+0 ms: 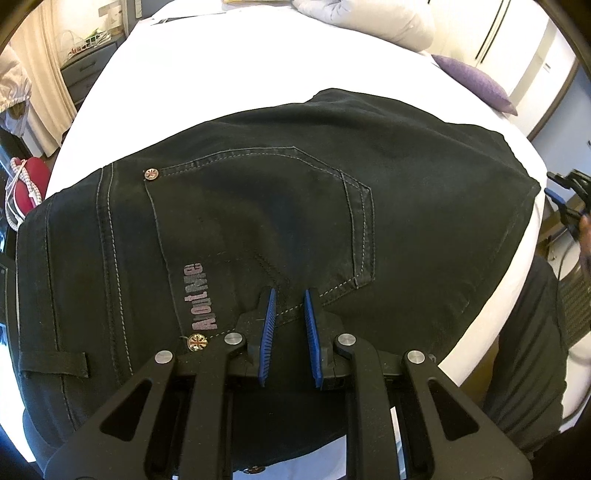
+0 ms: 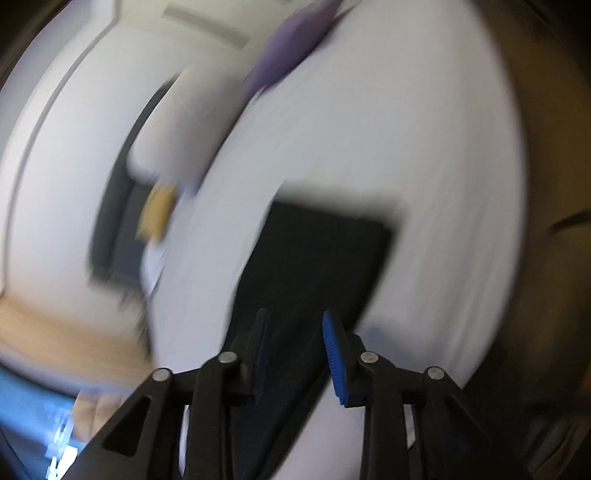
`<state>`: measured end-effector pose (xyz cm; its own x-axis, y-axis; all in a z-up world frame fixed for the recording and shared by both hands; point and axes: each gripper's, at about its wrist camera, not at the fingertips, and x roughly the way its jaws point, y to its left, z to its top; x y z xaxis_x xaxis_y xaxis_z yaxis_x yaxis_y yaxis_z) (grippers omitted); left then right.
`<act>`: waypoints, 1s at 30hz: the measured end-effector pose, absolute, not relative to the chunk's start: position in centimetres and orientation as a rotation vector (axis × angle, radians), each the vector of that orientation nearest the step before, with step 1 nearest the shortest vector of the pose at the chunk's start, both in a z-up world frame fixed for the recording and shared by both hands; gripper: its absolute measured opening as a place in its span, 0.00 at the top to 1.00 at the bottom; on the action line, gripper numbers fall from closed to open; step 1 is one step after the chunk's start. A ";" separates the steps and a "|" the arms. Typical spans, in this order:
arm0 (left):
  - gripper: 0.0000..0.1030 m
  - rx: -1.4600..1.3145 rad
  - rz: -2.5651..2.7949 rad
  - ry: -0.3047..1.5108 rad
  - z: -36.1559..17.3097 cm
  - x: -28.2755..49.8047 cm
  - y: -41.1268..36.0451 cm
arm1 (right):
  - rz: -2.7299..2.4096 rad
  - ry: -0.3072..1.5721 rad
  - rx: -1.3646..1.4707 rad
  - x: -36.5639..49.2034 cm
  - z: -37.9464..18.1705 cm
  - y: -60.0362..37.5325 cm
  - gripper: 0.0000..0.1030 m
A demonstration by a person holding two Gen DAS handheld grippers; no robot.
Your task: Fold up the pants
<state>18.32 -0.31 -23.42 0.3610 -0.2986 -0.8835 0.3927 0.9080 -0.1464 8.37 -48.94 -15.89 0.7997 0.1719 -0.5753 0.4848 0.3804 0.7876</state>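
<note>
Black jeans [image 1: 295, 206] lie across the white bed [image 1: 221, 81], back pocket and pink "About Me" print facing up. My left gripper [image 1: 290, 295] hovers just above the pocket's lower edge, jaws slightly apart and empty. The right wrist view is badly motion-blurred: the jeans [image 2: 317, 258] show as a dark rectangle on the white bed [image 2: 424, 166]. My right gripper [image 2: 295, 319] is open and empty above their near end. The right gripper also shows at the right edge of the left wrist view [image 1: 569, 199], off the bed.
A purple cushion [image 1: 476, 81] and white pillows [image 1: 369, 18] lie at the far end of the bed. A grey dresser [image 1: 85, 74], curtain and a red item [image 1: 33, 173] stand left of the bed. The cushion shows blurred in the right wrist view [image 2: 291, 48].
</note>
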 end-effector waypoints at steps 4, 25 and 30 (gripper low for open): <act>0.85 0.095 -0.447 1.115 -23.4 18.1 -0.1 | 0.028 0.770 1.265 9.9 -17.5 -40.8 0.35; 0.85 0.081 -0.443 1.108 -23.3 18.1 0.0 | 0.197 0.970 1.393 14.0 -22.5 -32.1 0.53; 0.85 0.084 -0.444 1.109 -23.3 18.0 -0.1 | 0.173 1.007 1.370 14.4 -23.4 -31.3 0.93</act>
<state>18.03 -0.08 -23.29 0.3677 -0.3039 -0.8789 0.3865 0.9095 -0.1529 14.36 -31.30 -23.38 0.5930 0.6376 -0.4917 0.4374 0.2576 0.8616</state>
